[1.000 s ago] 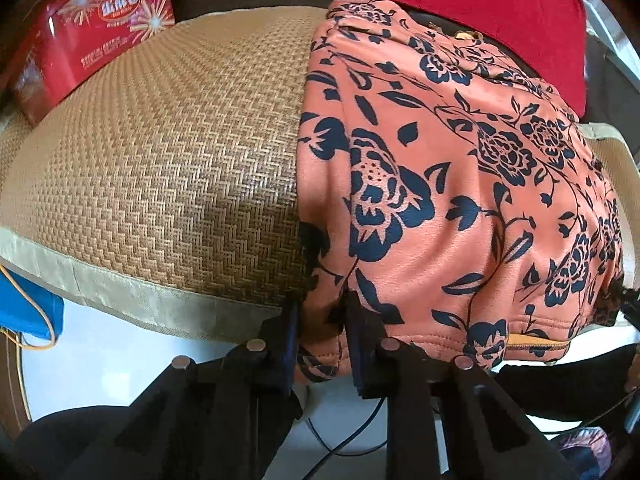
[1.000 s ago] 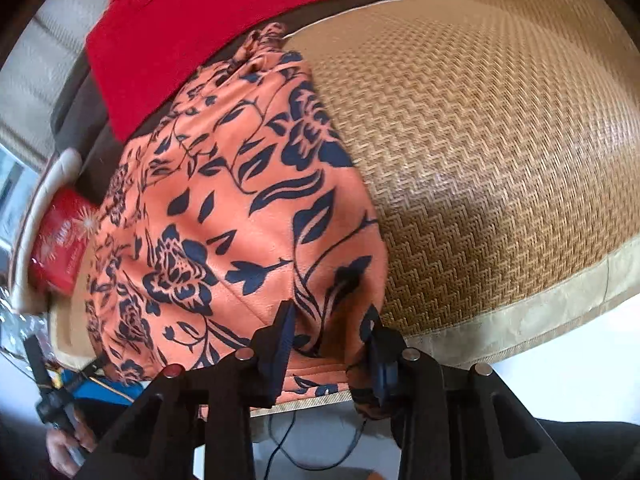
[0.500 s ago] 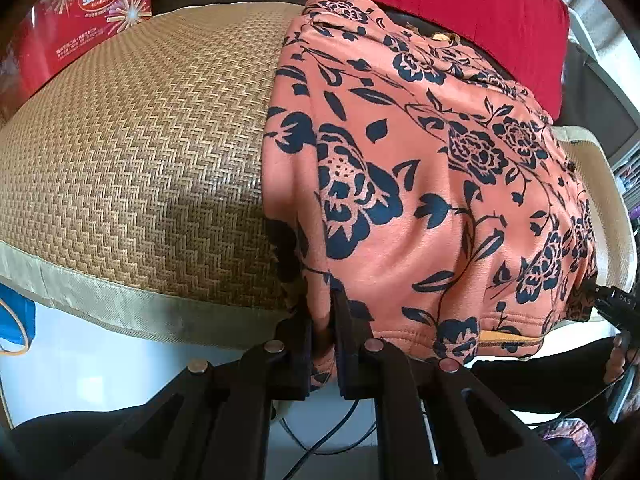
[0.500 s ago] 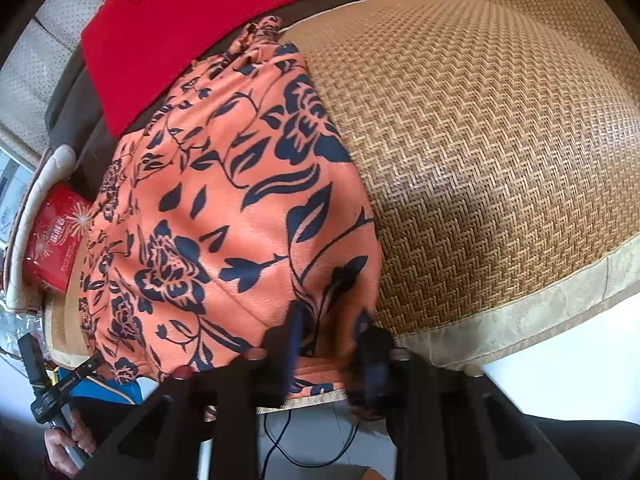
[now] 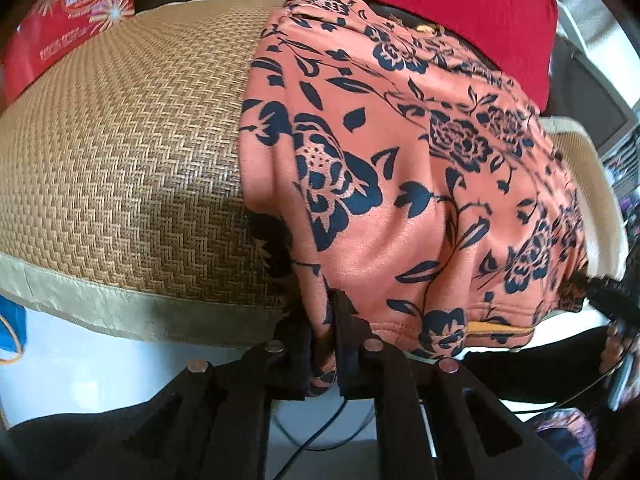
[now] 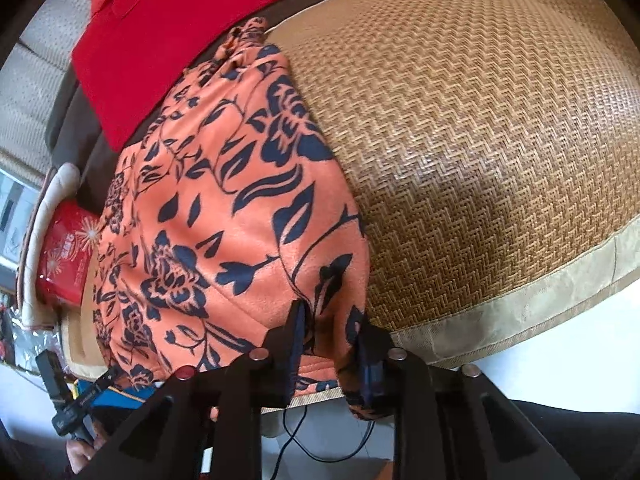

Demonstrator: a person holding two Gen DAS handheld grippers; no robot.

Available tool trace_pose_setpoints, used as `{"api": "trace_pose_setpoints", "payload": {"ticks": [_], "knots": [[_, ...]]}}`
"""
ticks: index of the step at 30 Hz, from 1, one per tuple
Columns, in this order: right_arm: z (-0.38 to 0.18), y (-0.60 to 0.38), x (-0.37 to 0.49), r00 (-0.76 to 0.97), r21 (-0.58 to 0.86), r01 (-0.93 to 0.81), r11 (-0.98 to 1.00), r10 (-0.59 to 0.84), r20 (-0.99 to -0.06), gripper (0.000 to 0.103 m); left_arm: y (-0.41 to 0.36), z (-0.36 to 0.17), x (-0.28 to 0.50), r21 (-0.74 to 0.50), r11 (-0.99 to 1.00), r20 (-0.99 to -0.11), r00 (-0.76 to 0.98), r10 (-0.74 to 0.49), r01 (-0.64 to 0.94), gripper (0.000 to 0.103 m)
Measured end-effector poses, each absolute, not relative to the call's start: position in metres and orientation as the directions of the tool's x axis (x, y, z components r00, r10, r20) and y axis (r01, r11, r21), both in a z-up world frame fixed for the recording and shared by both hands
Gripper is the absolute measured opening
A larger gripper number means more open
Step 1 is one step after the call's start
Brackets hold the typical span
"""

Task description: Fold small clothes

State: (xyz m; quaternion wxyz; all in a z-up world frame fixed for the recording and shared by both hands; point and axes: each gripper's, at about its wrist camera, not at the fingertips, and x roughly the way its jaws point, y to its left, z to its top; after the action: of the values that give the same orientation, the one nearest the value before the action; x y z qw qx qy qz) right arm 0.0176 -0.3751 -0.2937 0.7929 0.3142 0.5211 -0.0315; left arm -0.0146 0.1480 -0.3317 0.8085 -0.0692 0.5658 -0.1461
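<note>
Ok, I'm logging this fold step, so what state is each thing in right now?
Floral garment: spread flat on the mat, near hem pinched at both corners.
Left tongs: shut on the garment's hem corner.
Right tongs: jaws have just been closing; gripping a bunch of hem.
Woven mat: lying flat, partly covered by the garment.
Red cloth: lying flat behind the garment.
Red box: closed.

The red box [image 5: 68, 28] carries a brand logo in white characters on an oval and a line of small print below (both too blurred to read). From the right wrist, the red box [image 6: 66, 264] shows illegible white characters.
</note>
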Motion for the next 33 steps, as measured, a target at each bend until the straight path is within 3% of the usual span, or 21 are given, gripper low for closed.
{"api": "trace_pose_setpoints", "payload": {"ticks": [8, 14, 16, 17, 18, 20, 23, 24, 25, 26, 27, 28, 33], "knots": [[-0.27, -0.373, 0.012, 0.569, 0.692, 0.252, 0.676, 0.475, -0.671, 0.009, 0.162, -0.293, -0.025, -0.384, 0.887, -0.802, 0.384, -0.458, 0.257, 0.006], [-0.29, -0.369, 0.02, 0.499, 0.678, 0.302, 0.67, 0.495, -0.711, 0.01, 0.163, -0.309, -0.007, -0.428, 0.883, -0.825, 0.317, -0.468, 0.192, 0.006], [-0.295, -0.366, 0.021, 0.487, 0.668, 0.315, 0.674, 0.489, -0.723, 0.013, 0.162, -0.32, -0.007, -0.414, 0.896, -0.847, 0.294, -0.444, 0.163, 0.013], [-0.296, -0.366, 0.022, 0.485, 0.665, 0.323, 0.673, 0.486, -0.727, 0.013, 0.162, -0.325, -0.004, -0.412, 0.899, -0.853, 0.284, -0.438, 0.148, 0.028], [-0.298, -0.366, 0.023, 0.48, 0.662, 0.332, 0.672, 0.483, -0.732, 0.014, 0.163, -0.328, -0.002, -0.406, 0.905, -0.863, 0.274, -0.425, 0.125, 0.051], [-0.301, -0.368, 0.02, 0.467, 0.645, 0.356, 0.676, 0.47, -0.749, 0.016, 0.167, -0.331, -0.002, -0.398, 0.912, -0.868, 0.284, -0.408, 0.094, 0.062], [-0.308, -0.366, 0.023, 0.431, 0.607, 0.392, 0.692, 0.444, -0.785, 0.043, 0.166, -0.332, -0.002, -0.421, 0.901, -0.859, 0.272, -0.434, 0.109, 0.062], [-0.31, -0.366, 0.023, 0.426, 0.603, 0.393, 0.694, 0.444, -0.788, 0.065, 0.164, -0.333, -0.003, -0.409, 0.905, -0.866, 0.262, -0.426, 0.117, 0.052], [-0.31, -0.361, 0.024, 0.427, 0.601, 0.381, 0.703, 0.443, -0.788, 0.066, 0.161, -0.336, -0.003, -0.397, 0.909, -0.875, 0.247, -0.417, 0.127, 0.039], [-0.309, -0.357, 0.025, 0.426, 0.597, 0.352, 0.721, 0.444, -0.788, 0.064, 0.159, -0.338, -0.003, -0.393, 0.91, -0.881, 0.23, -0.414, 0.134, 0.011], [-0.307, -0.35, 0.028, 0.422, 0.578, 0.311, 0.755, 0.435, -0.795, 0.048, 0.156, -0.34, -0.003, -0.392, 0.909, -0.884, 0.217, -0.415, 0.142, 0.007], [-0.306, -0.345, 0.029, 0.416, 0.562, 0.292, 0.774, 0.427, -0.803, 0.013, 0.154, -0.339, -0.003, -0.385, 0.911, -0.885, 0.22, -0.41, 0.15, 0.007], [-0.293, -0.328, 0.032, 0.432, 0.568, 0.226, 0.791, 0.441, -0.786, 0.008, 0.151, -0.317, -0.004, -0.446, 0.874, -0.838, 0.252, -0.484, 0.193, 0.007]]}}
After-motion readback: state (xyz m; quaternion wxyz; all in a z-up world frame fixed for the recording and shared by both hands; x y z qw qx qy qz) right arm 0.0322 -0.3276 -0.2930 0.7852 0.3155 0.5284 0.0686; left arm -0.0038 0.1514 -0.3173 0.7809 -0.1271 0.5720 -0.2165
